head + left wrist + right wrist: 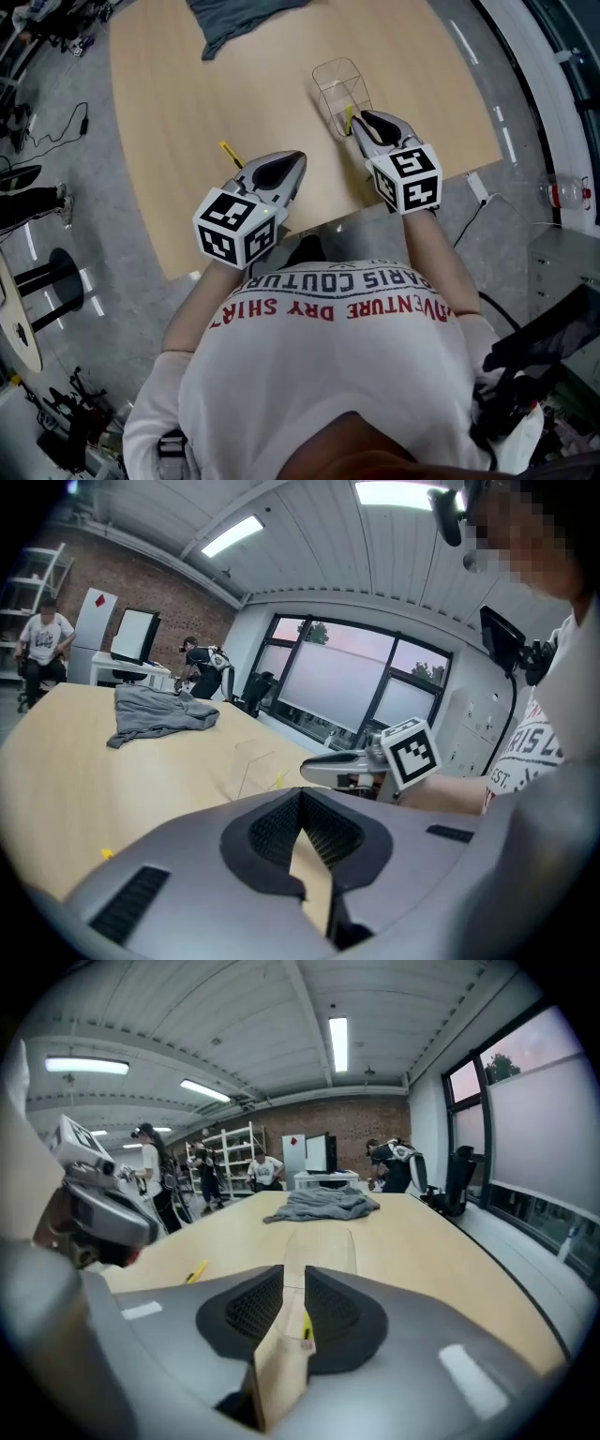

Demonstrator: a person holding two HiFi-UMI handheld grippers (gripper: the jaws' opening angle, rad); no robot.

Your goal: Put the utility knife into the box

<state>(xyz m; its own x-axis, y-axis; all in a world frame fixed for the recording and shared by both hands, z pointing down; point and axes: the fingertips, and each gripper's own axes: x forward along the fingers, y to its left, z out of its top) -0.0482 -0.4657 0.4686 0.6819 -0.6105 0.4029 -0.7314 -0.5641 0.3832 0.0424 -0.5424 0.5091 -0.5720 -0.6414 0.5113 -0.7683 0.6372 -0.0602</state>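
A clear plastic box (339, 86) lies on the wooden table (187, 84). One yellow utility knife (348, 118) rests at the box's near end, right at the tips of my right gripper (361, 118). In the right gripper view this knife (306, 1322) shows through the narrow gap of my right gripper (292, 1277), against the right jaw; the jaws stand slightly open, with the box (319, 1246) just ahead. A second yellow knife (230, 153) lies on the table left of my left gripper (296, 161), which is shut and empty. The left gripper view shows its jaws meeting at the tip.
A grey cloth (239, 19) lies at the table's far side, beyond the box. The table's near edge (319, 225) runs just under both grippers. Cables lie on the floor to the left and right, and people stand far off in the room.
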